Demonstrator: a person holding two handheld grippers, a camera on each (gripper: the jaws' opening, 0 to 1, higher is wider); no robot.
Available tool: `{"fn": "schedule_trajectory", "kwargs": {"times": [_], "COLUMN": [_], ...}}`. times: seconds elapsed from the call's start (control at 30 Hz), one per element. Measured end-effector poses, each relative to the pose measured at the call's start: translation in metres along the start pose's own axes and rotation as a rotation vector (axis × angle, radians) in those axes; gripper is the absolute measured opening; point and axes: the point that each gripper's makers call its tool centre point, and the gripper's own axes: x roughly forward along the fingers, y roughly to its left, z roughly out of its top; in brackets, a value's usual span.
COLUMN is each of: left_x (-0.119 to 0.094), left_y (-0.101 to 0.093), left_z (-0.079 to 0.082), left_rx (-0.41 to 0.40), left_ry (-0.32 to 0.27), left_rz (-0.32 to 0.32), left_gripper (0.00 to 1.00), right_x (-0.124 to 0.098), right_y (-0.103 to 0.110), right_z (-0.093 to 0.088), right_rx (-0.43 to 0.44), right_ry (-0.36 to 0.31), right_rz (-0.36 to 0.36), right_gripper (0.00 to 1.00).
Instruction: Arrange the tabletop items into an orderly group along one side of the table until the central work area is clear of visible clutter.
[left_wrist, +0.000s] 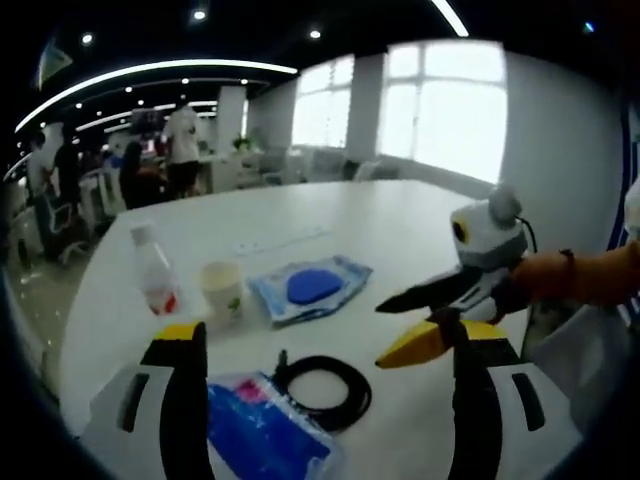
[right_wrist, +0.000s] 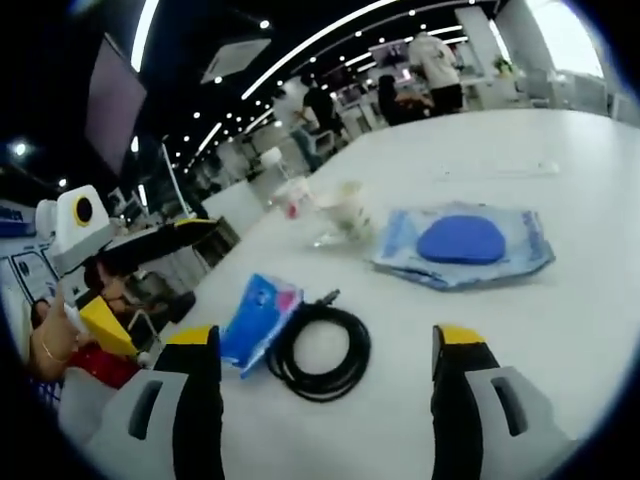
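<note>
On the white table (left_wrist: 400, 220) lie a coiled black cable (left_wrist: 325, 390) and a blue and pink packet (left_wrist: 265, 430), touching each other. Behind them are a clear pouch with a blue pad (left_wrist: 310, 287), a paper cup (left_wrist: 222, 288) and a small bottle with a red label (left_wrist: 155, 270). My left gripper (left_wrist: 325, 335) hovers open above the cable and packet. My right gripper (left_wrist: 400, 325) comes in from the right, held in a hand, jaws apart. In the right gripper view the cable (right_wrist: 320, 350), packet (right_wrist: 258, 320), pouch (right_wrist: 462, 243), cup (right_wrist: 345, 215) and bottle (right_wrist: 292, 195) lie ahead of my open right gripper (right_wrist: 322, 340).
A white power strip (left_wrist: 280, 240) lies further back on the table. The table's edge (left_wrist: 90, 300) runs along the left, with chairs and several people beyond it. My left gripper (right_wrist: 165, 285) and a hand (right_wrist: 50, 340) show past the table's left side.
</note>
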Motion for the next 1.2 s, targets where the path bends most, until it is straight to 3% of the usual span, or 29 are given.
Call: {"fn": "schedule_trajectory", "kwargs": {"times": [0.63, 1.2], "left_x": [-0.031, -0.051], "left_y": [0.005, 0.011], "left_z": [-0.026, -0.043], "left_rx": [0.046, 0.096], "left_ry": [0.047, 0.082], "left_rz": [0.004, 0.006], "left_gripper": [1.00, 1.00], "right_x": [0.026, 0.039], "right_y": [0.050, 0.064], "right_z": [-0.026, -0.041], "right_rx": [-0.005, 0.002], "right_ry": [0.064, 0.107], "right_rz": [0.087, 0.121], "right_gripper": [0.81, 0.77]}}
